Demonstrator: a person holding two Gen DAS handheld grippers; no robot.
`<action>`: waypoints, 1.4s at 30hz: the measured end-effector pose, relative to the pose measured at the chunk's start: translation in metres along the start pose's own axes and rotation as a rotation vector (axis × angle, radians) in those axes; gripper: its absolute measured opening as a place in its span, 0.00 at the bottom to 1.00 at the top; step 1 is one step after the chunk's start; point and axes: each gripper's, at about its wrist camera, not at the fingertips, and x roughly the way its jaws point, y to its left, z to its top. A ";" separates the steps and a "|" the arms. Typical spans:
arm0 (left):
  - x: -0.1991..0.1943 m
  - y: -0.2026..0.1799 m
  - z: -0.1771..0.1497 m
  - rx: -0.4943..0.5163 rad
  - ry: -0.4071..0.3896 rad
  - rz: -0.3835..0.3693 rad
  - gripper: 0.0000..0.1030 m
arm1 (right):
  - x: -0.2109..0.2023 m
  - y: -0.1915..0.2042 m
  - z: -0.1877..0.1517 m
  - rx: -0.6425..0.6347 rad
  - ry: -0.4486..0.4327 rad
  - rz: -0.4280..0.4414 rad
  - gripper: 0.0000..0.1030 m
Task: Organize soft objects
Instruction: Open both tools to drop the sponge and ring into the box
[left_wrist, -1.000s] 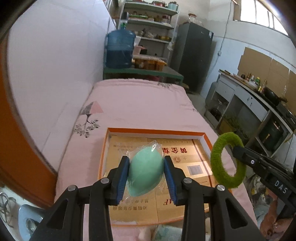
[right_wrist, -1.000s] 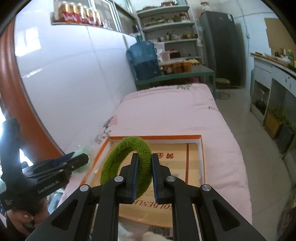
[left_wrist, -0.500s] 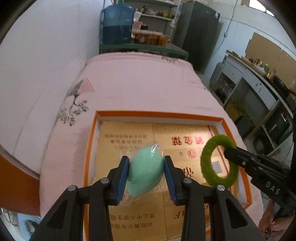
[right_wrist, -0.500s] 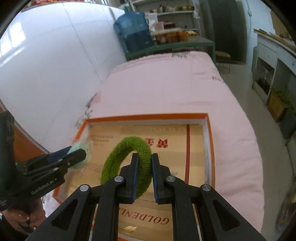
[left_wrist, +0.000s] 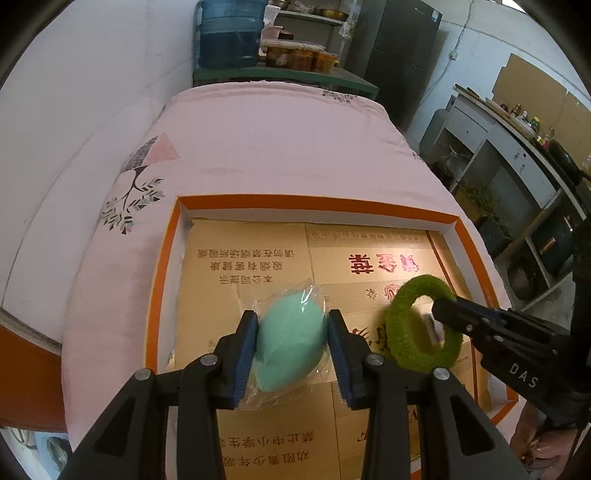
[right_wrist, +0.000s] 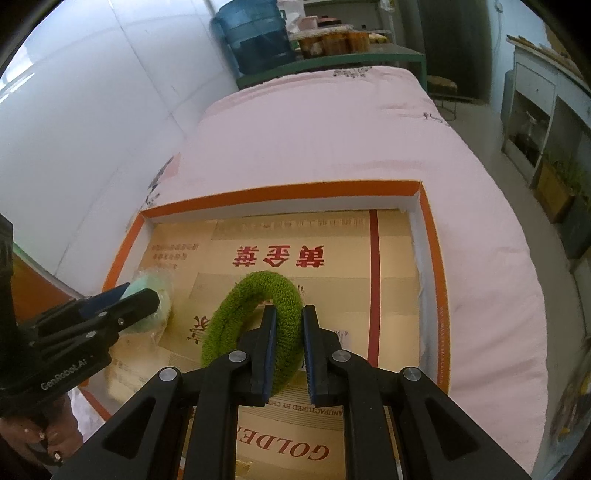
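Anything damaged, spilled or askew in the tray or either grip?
Nothing stands out. The left gripper holds the bagged teal sponge squarely, the right gripper pinches the green ring, and the cardboard-lined orange tray sits flat on the pink blanket.

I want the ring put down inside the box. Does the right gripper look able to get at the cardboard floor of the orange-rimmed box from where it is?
Probably yes: the right gripper, shut on the green ring, hangs over the box, and the cardboard floor beneath looks bare.

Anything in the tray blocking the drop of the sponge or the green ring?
Nothing visible. Below the wrapped teal sponge and the green fuzzy ring, the orange-rimmed tray shows only flat cardboard lining.
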 end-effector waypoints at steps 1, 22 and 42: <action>0.001 0.000 0.000 0.003 0.002 -0.003 0.38 | 0.002 0.001 0.001 0.002 0.004 0.000 0.13; -0.035 0.003 0.001 -0.048 -0.091 -0.073 0.60 | -0.025 0.000 -0.008 0.011 -0.047 -0.022 0.50; -0.151 -0.008 -0.038 0.017 -0.358 -0.013 0.60 | -0.136 0.037 -0.060 -0.035 -0.248 -0.084 0.50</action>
